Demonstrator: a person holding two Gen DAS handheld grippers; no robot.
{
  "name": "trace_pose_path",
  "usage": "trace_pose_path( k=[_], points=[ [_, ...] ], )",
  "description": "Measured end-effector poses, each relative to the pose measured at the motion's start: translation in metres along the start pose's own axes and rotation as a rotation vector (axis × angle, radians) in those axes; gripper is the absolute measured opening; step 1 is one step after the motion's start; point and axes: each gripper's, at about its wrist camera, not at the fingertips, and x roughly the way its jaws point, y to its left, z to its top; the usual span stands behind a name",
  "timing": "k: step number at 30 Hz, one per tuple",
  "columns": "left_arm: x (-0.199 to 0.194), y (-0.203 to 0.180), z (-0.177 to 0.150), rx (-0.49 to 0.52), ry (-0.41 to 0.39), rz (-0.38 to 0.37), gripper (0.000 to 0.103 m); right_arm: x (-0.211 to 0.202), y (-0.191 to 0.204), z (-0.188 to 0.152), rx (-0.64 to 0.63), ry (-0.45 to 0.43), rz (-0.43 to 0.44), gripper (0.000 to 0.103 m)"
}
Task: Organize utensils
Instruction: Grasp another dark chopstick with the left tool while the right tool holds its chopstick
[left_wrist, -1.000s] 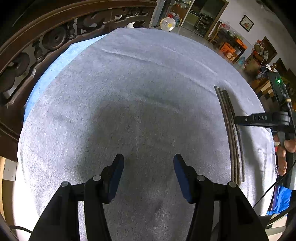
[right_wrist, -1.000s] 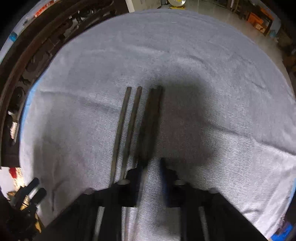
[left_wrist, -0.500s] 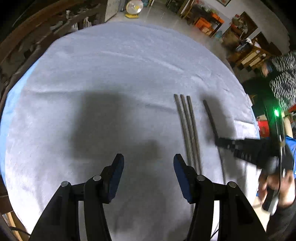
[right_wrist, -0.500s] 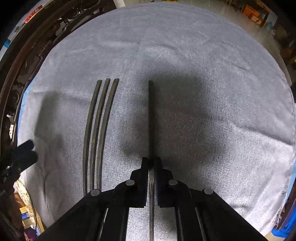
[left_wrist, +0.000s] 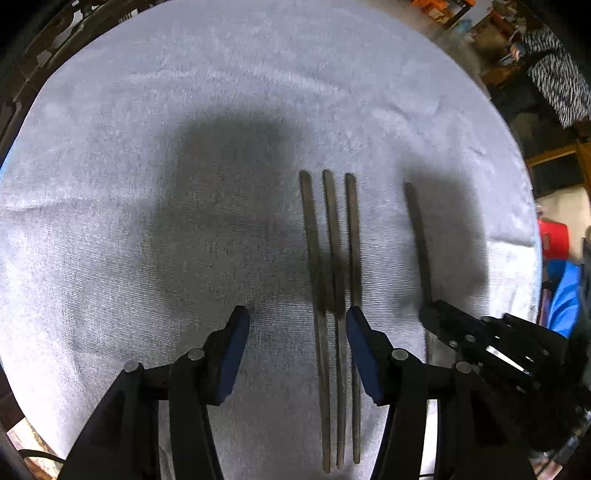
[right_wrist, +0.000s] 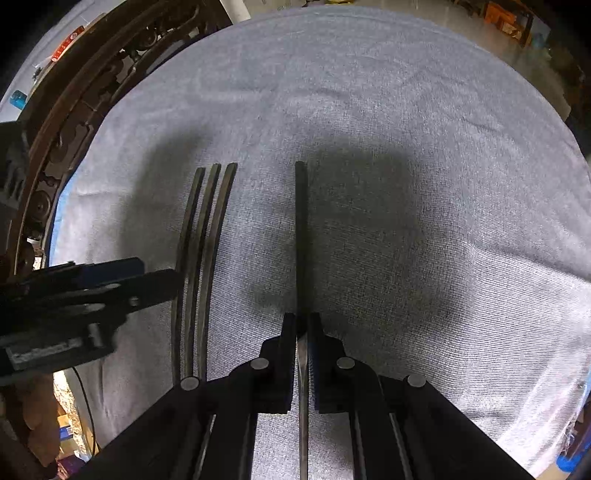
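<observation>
Worktop: a round worktop covered with a grey cloth; a carved dark wooden chair back sits past its left edge.

Three chopsticks: three dark chopsticks lie flat on the cloth, side by side and nearly touching, far ends roughly level.

Fourth chopstick: one more chopstick sits apart to the right of the three, parallel to them, pointing away. Whether its far end rests on the cloth or is raised slightly, I cannot tell.

Right claw: the right claw is clamped on the fourth chopstick near its close end, the stick running straight between the two fingers.

Left claw: the left claw is spread wide and holds nothing. It hovers over the near half of the three; its right finger overlaps the rightmost stick in the picture, contact unclear.

Likely step: bringing the single chopstick over to join the three, or pairing them.

Risk, pivot: the grip is near one end of a long thin stick, so it may swing in the claw and land skewed.

Risk, scatter: setting it down against the row could nudge the three, which roll easily, and break their alignment.

Risk, collision: the two claws work close together; a sideways move by either could bump the other or knock the row.
</observation>
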Motion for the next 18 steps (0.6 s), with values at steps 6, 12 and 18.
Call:
trace_pose_path(
  k=[6, 12, 18],
  points=[
    [0.008, -0.014, 0.007, 0.030, 0.022, 0.064, 0.032, -0.003, -0.002, -0.004, -0.006, 0.007, -0.001, 0.009],
    [0.012, -0.018, 0.017, 0.117, 0.085, 0.122, 0.014, 0.001, 0.004, 0.003, -0.032, 0.045, -0.027, 0.009],
    [0.021, -0.042, 0.021, 0.283, 0.119, 0.206, 0.012, 0.006, 0.008, 0.017, -0.047, 0.110, -0.039, 0.009]
  ],
)
